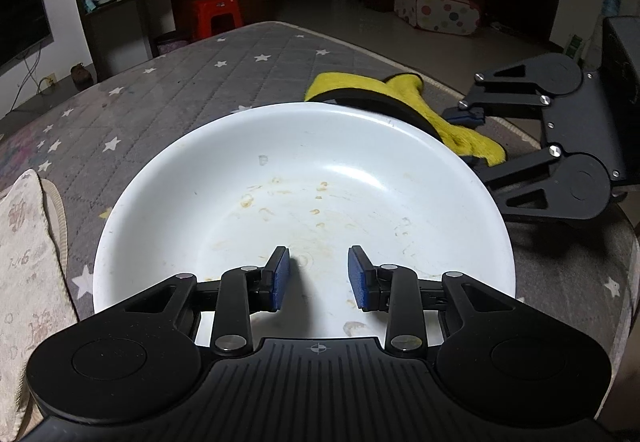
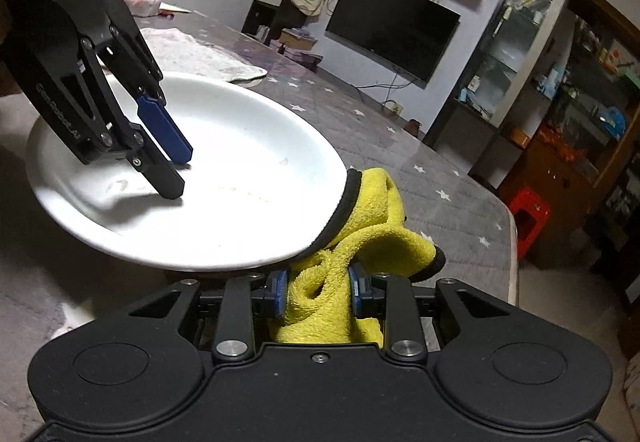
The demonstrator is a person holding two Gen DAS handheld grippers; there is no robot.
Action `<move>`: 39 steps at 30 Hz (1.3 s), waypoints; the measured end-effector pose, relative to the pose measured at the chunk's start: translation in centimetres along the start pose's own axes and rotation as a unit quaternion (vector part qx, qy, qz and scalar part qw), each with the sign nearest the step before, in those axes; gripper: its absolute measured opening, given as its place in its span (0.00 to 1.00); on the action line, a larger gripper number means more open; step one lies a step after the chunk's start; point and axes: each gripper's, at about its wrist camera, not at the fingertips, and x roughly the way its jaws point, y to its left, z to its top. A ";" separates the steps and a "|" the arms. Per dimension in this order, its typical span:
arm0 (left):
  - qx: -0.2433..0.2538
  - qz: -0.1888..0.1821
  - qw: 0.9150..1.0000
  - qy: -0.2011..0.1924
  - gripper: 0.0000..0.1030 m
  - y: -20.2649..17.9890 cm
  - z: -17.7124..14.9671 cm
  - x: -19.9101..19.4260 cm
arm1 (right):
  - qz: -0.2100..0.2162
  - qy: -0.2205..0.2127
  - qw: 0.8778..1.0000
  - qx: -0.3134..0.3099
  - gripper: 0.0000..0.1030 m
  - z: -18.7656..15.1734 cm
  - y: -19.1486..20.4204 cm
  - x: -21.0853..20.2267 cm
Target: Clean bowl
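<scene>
This is looking like a home, the living room of a family. A flat black television is hanging on the pale wall, and tall dark wooden cabinets with glass doors are standing beside it, full of small things. A red plastic stool and a spotted children's play tent are sitting on the floor beyond the grey star-patterned quilted table cover.

Dim room, glare on white bowl, tool shadow inside, fisheye-bent edges
</scene>
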 end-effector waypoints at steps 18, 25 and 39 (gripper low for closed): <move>-0.006 0.002 1.000 -0.001 0.33 -0.2 -0.1 -0.1 | 0.007 0.018 0.999 0.038 0.29 0.0 1.0 -1.3; -0.011 0.003 1.000 -0.004 0.33 -0.2 -0.2 -0.2 | -0.002 0.018 0.998 0.066 0.29 -0.6 3.5 -4.2; -0.012 0.003 1.000 -0.008 0.33 -0.2 -0.3 -0.3 | 0.018 0.001 0.996 0.083 0.29 -0.4 6.8 -7.7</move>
